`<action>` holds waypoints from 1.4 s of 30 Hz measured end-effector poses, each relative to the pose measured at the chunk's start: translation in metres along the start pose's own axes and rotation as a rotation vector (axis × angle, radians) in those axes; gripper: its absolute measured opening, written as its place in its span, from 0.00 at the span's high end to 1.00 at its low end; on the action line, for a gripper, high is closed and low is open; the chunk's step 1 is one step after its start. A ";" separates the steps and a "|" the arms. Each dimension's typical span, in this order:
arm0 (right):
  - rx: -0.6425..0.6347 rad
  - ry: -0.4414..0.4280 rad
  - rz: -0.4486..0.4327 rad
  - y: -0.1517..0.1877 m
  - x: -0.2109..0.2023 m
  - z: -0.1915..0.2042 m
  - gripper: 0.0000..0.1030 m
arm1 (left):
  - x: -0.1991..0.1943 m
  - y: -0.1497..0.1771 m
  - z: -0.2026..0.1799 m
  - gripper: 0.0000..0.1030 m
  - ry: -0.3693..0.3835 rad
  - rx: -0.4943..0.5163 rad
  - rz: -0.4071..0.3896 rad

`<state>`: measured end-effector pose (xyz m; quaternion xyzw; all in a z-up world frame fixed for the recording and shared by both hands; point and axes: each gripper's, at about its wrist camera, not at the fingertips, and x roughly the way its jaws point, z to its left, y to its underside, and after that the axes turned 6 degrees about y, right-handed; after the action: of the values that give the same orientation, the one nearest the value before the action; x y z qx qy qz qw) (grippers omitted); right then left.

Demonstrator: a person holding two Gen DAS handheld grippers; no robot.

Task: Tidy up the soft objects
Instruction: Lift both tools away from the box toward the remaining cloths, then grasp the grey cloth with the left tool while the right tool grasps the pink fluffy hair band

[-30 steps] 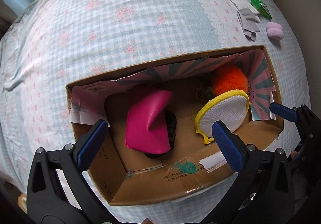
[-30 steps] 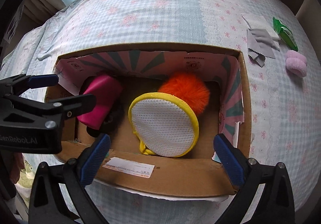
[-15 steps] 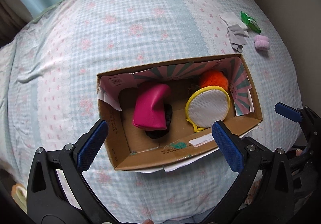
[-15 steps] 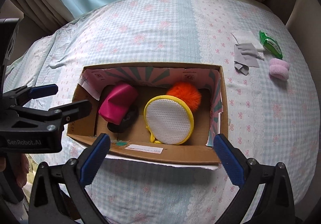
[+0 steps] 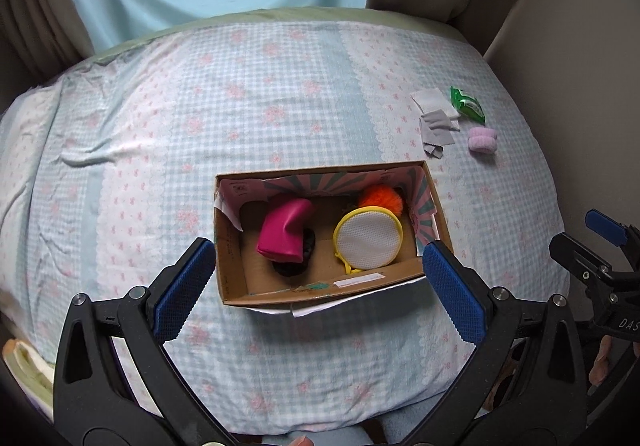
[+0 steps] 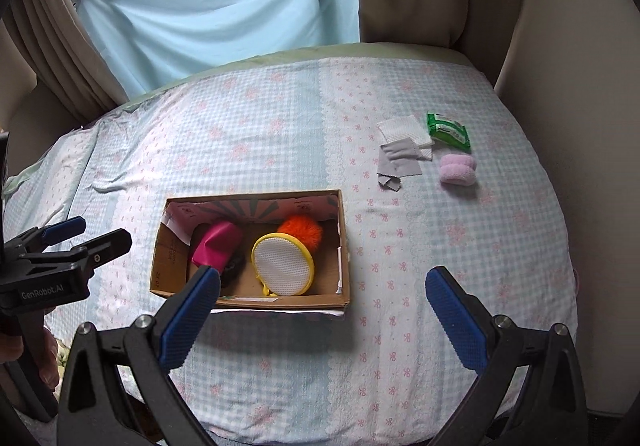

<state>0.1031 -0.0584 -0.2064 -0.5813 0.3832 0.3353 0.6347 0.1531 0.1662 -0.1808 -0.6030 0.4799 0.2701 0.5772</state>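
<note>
A cardboard box (image 5: 320, 292) (image 6: 248, 296) sits on the checked bedspread. It holds a magenta pouch (image 5: 285, 234) (image 6: 218, 245) over a black item, a yellow-rimmed white mesh pad (image 5: 368, 238) (image 6: 283, 264) and an orange pompom (image 5: 380, 196) (image 6: 301, 229). At the far right lie a grey cloth (image 5: 436, 126) (image 6: 400, 162), a white cloth (image 6: 404, 130), a green packet (image 5: 467, 104) (image 6: 448, 129) and a lilac roll (image 5: 483, 139) (image 6: 458, 169). My left gripper (image 5: 320, 294) is open and empty, above the box's near side. My right gripper (image 6: 320, 310) is open and empty, near the box's right front.
The bed (image 6: 280, 118) is edged by a pale blue curtain (image 6: 224, 6) at the back and beige upholstery (image 6: 560, 46) on the right. The left gripper (image 6: 86, 234) shows at the left of the right wrist view.
Both grippers have pulled back and up from the box, which now looks much smaller. Both stay open and empty. The box contents have not moved.
</note>
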 end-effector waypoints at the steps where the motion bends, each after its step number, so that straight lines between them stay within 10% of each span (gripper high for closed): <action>1: 0.012 0.008 -0.010 -0.003 -0.006 -0.008 0.00 | -0.004 -0.002 -0.006 0.00 -0.007 -0.004 -0.012; 25: -0.028 -0.050 -0.090 -0.076 0.002 -0.222 0.00 | 0.037 -0.055 -0.222 0.00 -0.117 -0.220 -0.159; 42: 0.180 -0.113 0.020 -0.123 0.137 -0.277 0.00 | 0.248 -0.109 -0.243 0.00 -0.059 -0.236 0.037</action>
<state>0.2499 -0.3490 -0.2758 -0.4982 0.3812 0.3382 0.7015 0.2918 -0.1459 -0.3054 -0.6497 0.4387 0.3529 0.5108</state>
